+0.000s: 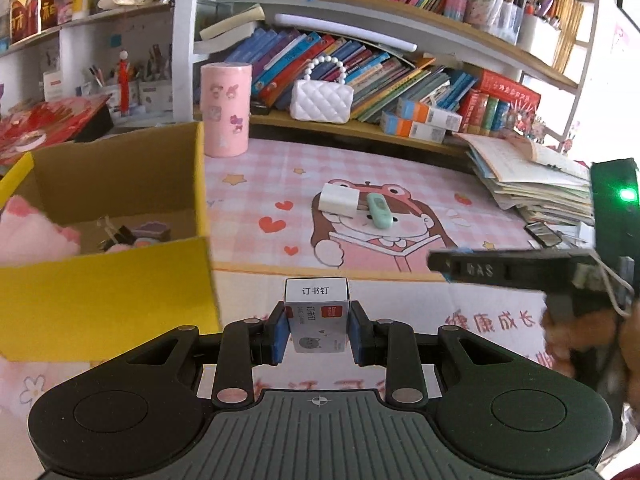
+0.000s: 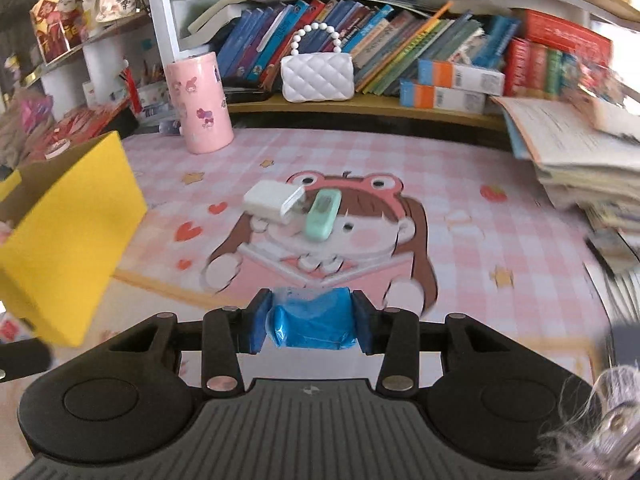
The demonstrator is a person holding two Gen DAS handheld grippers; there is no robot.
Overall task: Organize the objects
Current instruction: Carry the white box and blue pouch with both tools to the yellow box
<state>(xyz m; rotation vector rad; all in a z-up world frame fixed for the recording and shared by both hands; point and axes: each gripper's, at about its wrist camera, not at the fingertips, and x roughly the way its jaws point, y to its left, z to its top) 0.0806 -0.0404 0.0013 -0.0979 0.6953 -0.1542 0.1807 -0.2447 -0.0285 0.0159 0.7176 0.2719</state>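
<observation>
left wrist view shows the left hand-held gripper (image 1: 318,330) clamped narrow on a small staple box (image 1: 317,314), its blue pads pressing both sides so the box rides upright above the tabletop (image 1: 400,168), just beside the near corner of the yellow cardboard box (image 1: 108,300); the grip looks chosen so the staple box can be carried over the wall and dropped inside. that cardboard box stands open at the left of the tabletop and already holds binder clips (image 1: 114,234) and something pink and soft (image 1: 32,228), which suggests it is the collecting place. in the right wrist view the right hand-held gripper (image 2: 311,322) pinches one blue wrapped packet (image 2: 312,322) between its pads, lifted clear of the pink cartoon mat (image 2: 460,168), likely bound for the same box. still lying on the mat are two loose things, touching each other: one white charger plug (image 2: 269,201) and one mint green stick-shaped item (image 2: 322,215). counted: two grippers, each holding one thing; two things left to gather; one collecting box; one pink canister (image 2: 200,104) standing behind.
</observation>
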